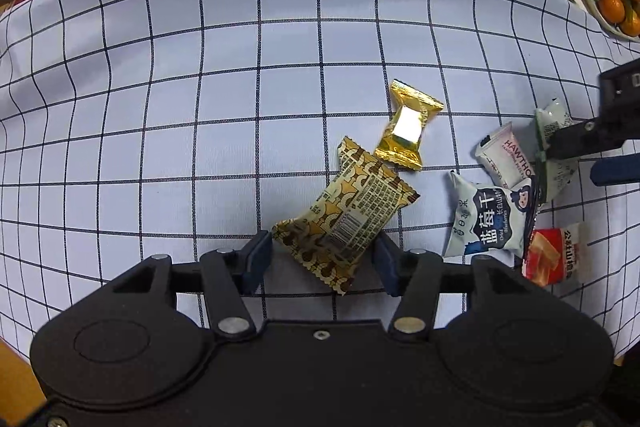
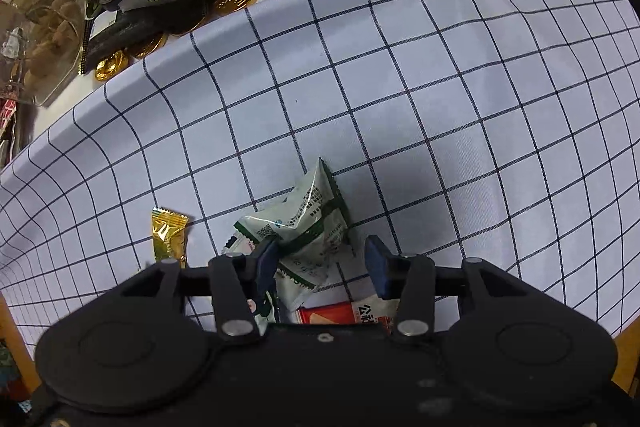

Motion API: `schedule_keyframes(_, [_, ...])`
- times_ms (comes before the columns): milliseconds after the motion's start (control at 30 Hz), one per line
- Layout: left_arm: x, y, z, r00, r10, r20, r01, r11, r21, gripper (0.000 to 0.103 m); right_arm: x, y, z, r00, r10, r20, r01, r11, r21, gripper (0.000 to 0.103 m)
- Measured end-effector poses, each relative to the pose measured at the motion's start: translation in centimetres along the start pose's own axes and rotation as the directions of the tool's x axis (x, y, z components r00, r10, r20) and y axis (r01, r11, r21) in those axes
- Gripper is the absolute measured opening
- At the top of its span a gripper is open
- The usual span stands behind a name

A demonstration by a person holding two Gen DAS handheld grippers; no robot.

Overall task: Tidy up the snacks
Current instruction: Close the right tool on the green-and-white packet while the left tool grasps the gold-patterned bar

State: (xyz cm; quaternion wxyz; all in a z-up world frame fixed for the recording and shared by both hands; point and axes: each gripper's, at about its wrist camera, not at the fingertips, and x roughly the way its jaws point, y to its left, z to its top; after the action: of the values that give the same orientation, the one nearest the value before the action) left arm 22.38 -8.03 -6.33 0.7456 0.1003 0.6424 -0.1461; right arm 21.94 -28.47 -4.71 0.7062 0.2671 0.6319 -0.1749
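One brown-and-gold snack packet (image 1: 344,215) between left hand-held gripper (image 1: 322,259) pads.

Red snack packet (image 2: 344,313) half hidden under right gripper body; tangerine tray (image 1: 600,15) cut by edge.

Right gripper (image 2: 322,263) points down over the checked cloth (image 2: 440,107), jaws apart, a green-and-white snack packet (image 2: 304,223) between them, touching the left finger. Gold candy (image 2: 169,233) lies left; red packet (image 2: 328,311) underneath.
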Motion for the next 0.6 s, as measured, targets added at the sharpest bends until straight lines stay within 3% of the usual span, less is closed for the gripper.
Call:
schedule_keyframes(167, [-0.1,1.0,0.3,1.000,-0.012,-0.005,0.012,1.000,-0.014,0.059,-1.1,-3.1,1.1,1.000,-0.023,0.018,0.021,0.995,0.097,0.045])
schedule_keyframes(300, [0.1,1.2,0.6,1.000,-0.005,-0.010,0.005,1.000,-0.015,0.059,-1.4,-5.1,1.8,0.976,-0.208,0.061,0.196,0.968,0.154,0.045])
schedule_keyframes(367, [0.1,0.9,0.8,1.000,0.001,-0.012,-0.001,1.000,-0.011,0.059,-1.9,-5.8,1.6,0.963,-0.249,0.106,0.227,0.955,0.189,0.043])
schedule_keyframes(467, [0.2,0.3,1.1,1.000,0.007,-0.019,-0.007,1.000,-0.017,0.059,-2.9,-5.1,0.9,0.978,-0.142,0.153,0.118,0.981,0.154,0.043])
schedule_keyframes(600, [0.2,0.2,1.3,1.000,0.002,-0.023,-0.003,0.999,-0.041,0.059,-2.4,-3.5,0.9,0.995,0.033,0.093,-0.045,0.990,0.137,0.043])
